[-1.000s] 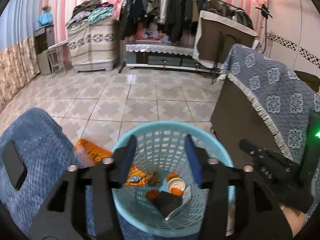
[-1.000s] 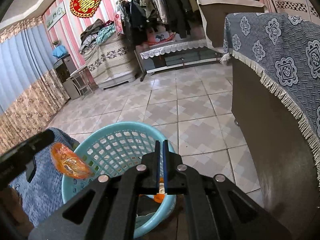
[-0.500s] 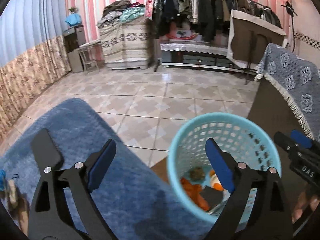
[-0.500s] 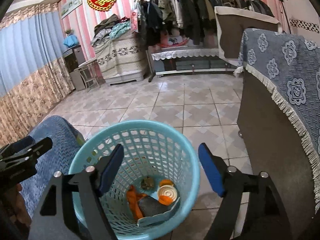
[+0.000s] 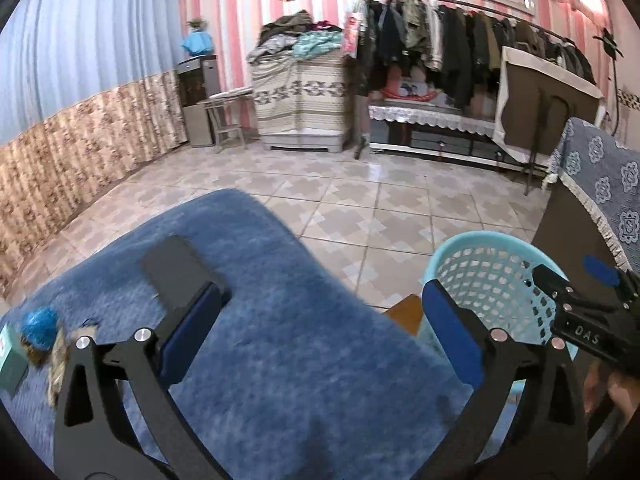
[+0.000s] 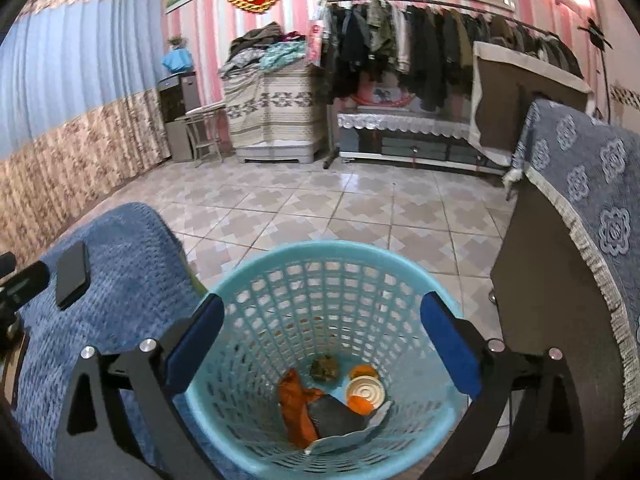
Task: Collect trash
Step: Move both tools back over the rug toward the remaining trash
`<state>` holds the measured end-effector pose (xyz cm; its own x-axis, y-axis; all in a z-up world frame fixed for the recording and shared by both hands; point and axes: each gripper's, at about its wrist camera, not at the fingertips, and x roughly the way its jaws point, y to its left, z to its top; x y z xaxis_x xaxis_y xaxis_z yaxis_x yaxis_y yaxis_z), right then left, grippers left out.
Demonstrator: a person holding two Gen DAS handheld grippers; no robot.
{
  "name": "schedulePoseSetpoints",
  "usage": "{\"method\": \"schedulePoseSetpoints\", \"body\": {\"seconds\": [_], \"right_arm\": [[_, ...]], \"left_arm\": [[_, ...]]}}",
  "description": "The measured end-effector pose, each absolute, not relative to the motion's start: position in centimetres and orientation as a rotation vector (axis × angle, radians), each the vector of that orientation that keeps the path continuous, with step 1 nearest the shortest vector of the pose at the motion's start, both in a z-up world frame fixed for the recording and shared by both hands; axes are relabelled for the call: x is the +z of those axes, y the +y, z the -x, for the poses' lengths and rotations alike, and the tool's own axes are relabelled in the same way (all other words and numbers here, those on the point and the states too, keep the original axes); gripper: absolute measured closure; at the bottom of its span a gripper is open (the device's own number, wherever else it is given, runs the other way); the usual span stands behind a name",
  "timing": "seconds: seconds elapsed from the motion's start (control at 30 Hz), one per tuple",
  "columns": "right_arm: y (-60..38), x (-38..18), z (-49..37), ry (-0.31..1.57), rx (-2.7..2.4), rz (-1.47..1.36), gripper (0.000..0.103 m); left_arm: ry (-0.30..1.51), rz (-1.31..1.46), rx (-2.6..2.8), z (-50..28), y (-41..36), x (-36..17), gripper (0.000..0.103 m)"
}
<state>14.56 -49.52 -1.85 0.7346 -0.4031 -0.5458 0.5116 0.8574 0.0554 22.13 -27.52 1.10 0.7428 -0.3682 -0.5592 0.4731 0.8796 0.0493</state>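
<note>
A turquoise mesh basket [image 6: 320, 249] stands on the tiled floor and holds an orange wrapper [image 6: 296, 404], a white lid [image 6: 365, 391], a dark scrap [image 6: 336, 416] and a brownish lump [image 6: 324, 368]. My right gripper [image 6: 322, 308] hangs over the basket, its jaws opening, with nothing between them. My left gripper [image 5: 320, 296] is over a blue-covered surface [image 5: 280, 352], to the left of the basket [image 5: 480, 245]; its jaws are opening and empty too. At the far left of that surface lie a crumpled blue scrap [image 5: 38, 322] and a brownish wrapper [image 5: 56, 360].
A black phone [image 5: 172, 264] lies on the blue cover, and a teal box [image 5: 10, 356] sits at its left edge. A cabinet draped in patterned blue cloth [image 6: 580, 184] stands right of the basket. Tiled floor stretches to a clothes rack [image 6: 420, 40] at the back.
The orange wrapper left my left gripper and now lies in the basket. My left gripper swung left over the blue cover. Both grippers' jaws went wide; the right had been shut.
</note>
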Motion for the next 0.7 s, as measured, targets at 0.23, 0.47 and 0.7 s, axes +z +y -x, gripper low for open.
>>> {"method": "schedulePoseSetpoints", "body": {"seconds": [0.23,0.47,0.7], "right_arm": [[-45.5,-1.3,-16.2,0.552,-0.438,-0.132,0.005],[-41.5,-0.8,-16.9,0.507,-0.351,-0.132,0.005],[-37.8,-1.7,-18.4,0.512,-0.287,-0.087,0.005]], "left_arm": [[0.567,-0.126,-0.359,-21.5,-20.3,0.1,0.006],[0.591,-0.114,-0.266,-21.1,-13.7,-2.0,0.006],[0.616,-0.051,-0.175,-21.4,-7.4,-3.3,0.006]]}}
